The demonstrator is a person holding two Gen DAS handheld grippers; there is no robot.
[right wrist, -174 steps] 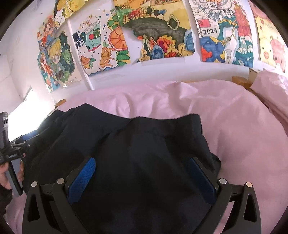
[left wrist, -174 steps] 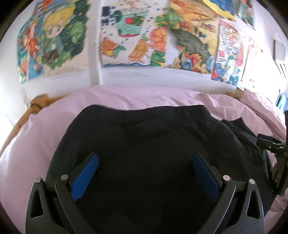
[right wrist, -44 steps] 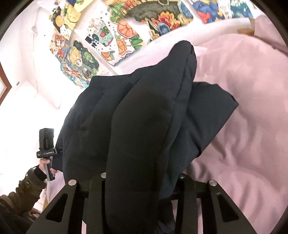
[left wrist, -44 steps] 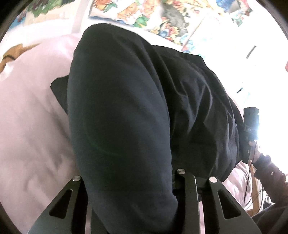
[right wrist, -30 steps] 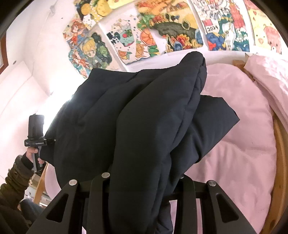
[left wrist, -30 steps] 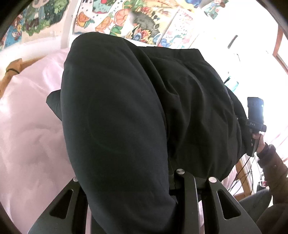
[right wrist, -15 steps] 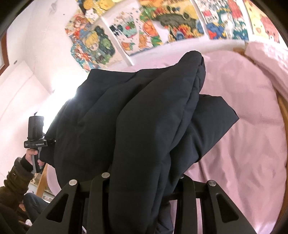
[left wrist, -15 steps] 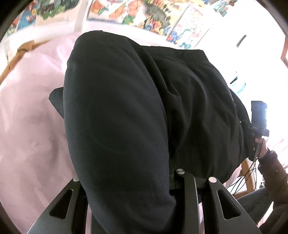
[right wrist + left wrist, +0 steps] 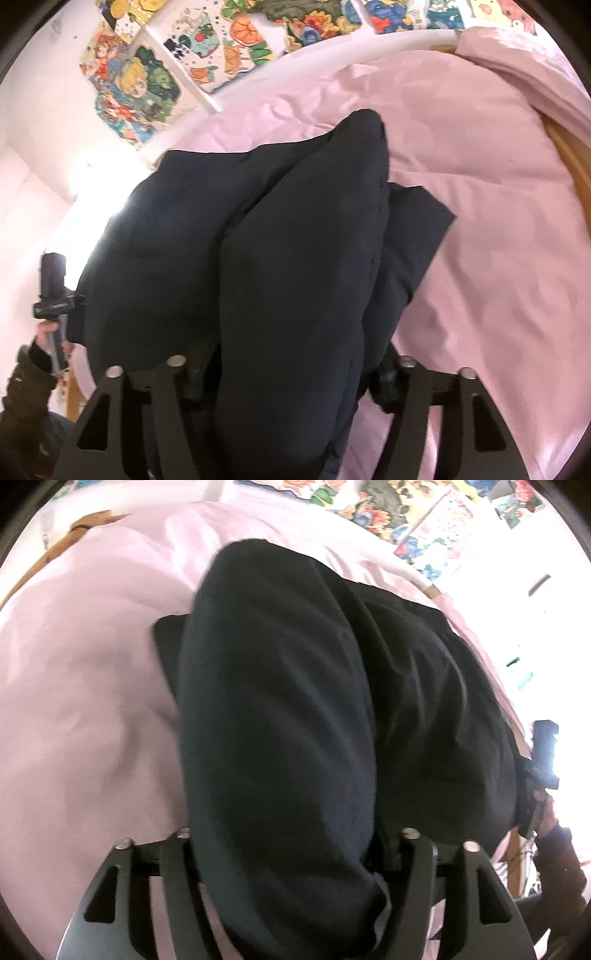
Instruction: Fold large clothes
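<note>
Pink bed (image 9: 74,701): dark garment (image 9: 280,738) bunched lengthwise, pointing twd wall.

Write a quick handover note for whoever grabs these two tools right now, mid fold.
Left tool: shut on the dark garment, fabric bunched over its fingers.
Right tool: shut on the same garment, at its other end.
The garment is lifted and doubled over above the pink bedding.
Done: both ends gripped and raised.
Left: probably lay it down folded, release, smooth it.

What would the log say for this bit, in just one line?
step: fold in progress | left gripper: shut on dark garment | right gripper: shut on dark garment | garment: bunched, above pink bedding
</note>
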